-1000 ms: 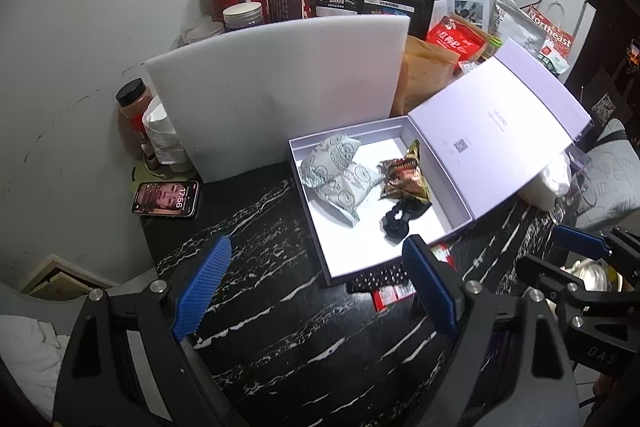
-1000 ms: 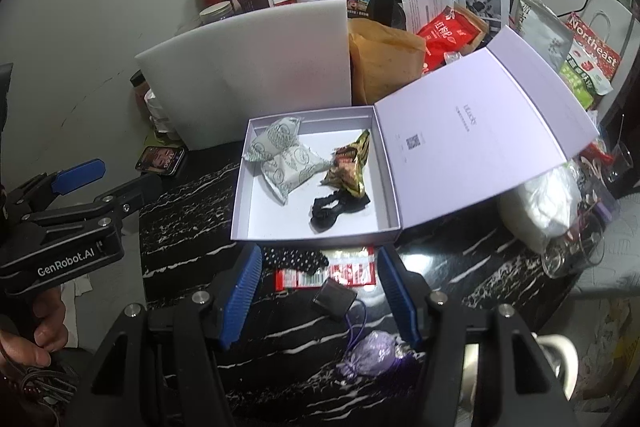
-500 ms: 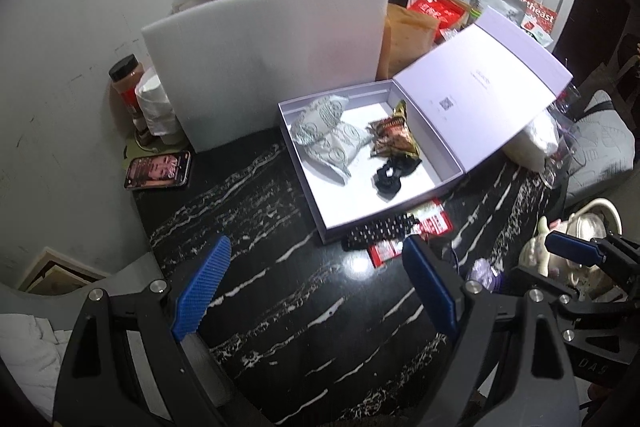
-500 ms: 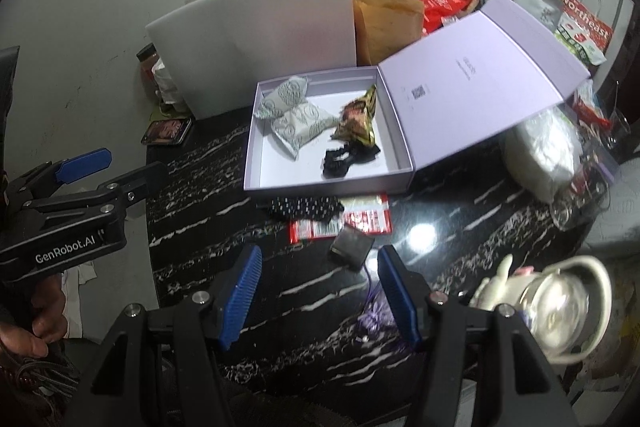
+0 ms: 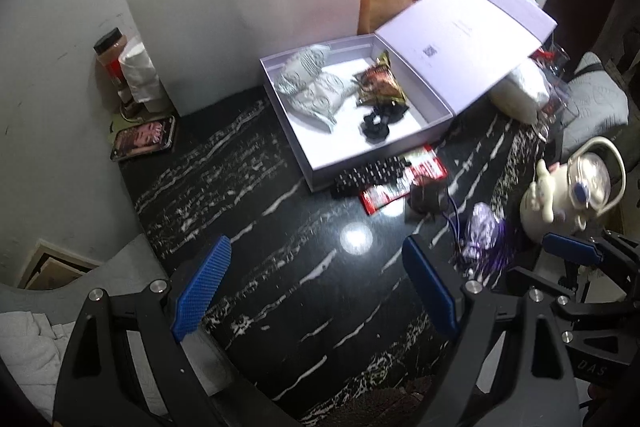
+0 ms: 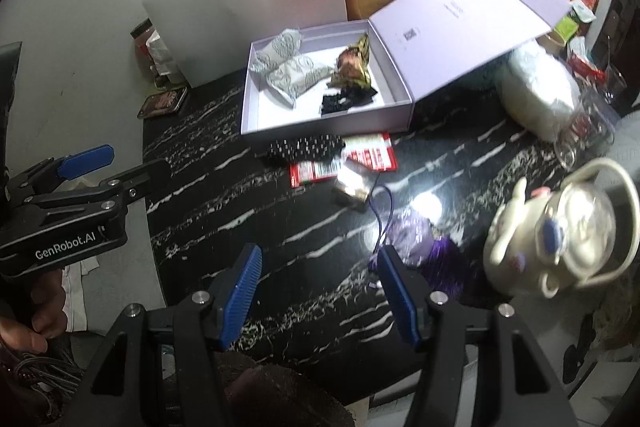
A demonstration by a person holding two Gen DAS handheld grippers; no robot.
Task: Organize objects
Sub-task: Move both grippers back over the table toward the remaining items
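Note:
An open lilac box sits on the black marble table, lid leaning back. Inside lie grey patterned packets, a brown snack bag and a black hair tie. In front of the box lie a black dotted cloth, red packets, a small dark pouch with a cord and a purple sachet. My left gripper and right gripper hover open over the table's near part, nothing between their fingers.
A white teapot stands at the right edge. A white foam board stands behind the box, with jars and bags behind it. A phone lies at the left. A white bag and a glass sit right of the box.
Both grippers have drawn back from the box and sunk; the box looks smaller, and the pouch, purple sachet and teapot have come into the left view. Jaws unchanged.

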